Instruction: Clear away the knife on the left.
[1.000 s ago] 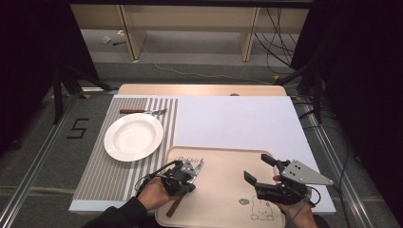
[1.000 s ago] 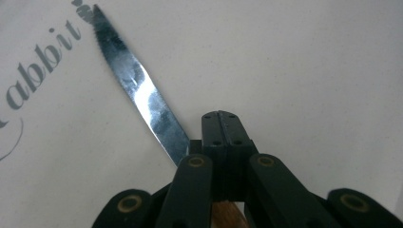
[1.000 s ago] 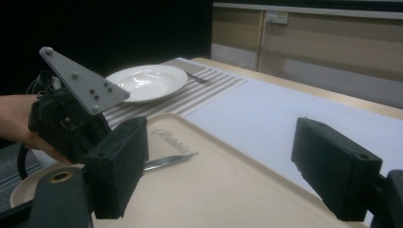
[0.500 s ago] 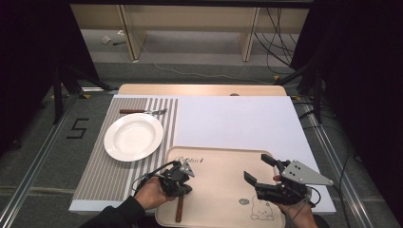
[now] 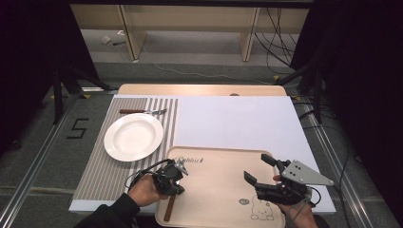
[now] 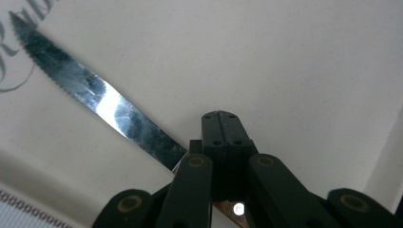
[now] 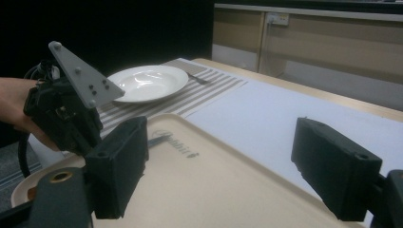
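Observation:
A knife lies on the beige tray (image 5: 218, 190), its brown handle (image 5: 168, 209) toward the near edge. In the left gripper view the serrated blade (image 6: 95, 90) runs up and left across the tray. My left gripper (image 5: 173, 183) points down over the spot where blade meets handle, and its pads meet at the tip (image 6: 221, 118), shut. The knife passes beneath the jaws; I cannot tell whether they touch it. My right gripper (image 5: 259, 168) hovers over the tray's right part with its jaws wide open (image 7: 223, 166) and nothing between them. It faces the left gripper (image 7: 66, 109).
A white plate (image 5: 133, 136) sits on the striped placemat (image 5: 95, 166) left of the tray, with a fork (image 5: 142, 111) beyond it. A white mat (image 5: 237, 118) covers the rest of the table. The tray bears a printed word and a small bear picture (image 5: 259, 209).
The left hand has shifted slightly toward the near left of the tray, and the knife's handle now shows below it. The right gripper has kept still.

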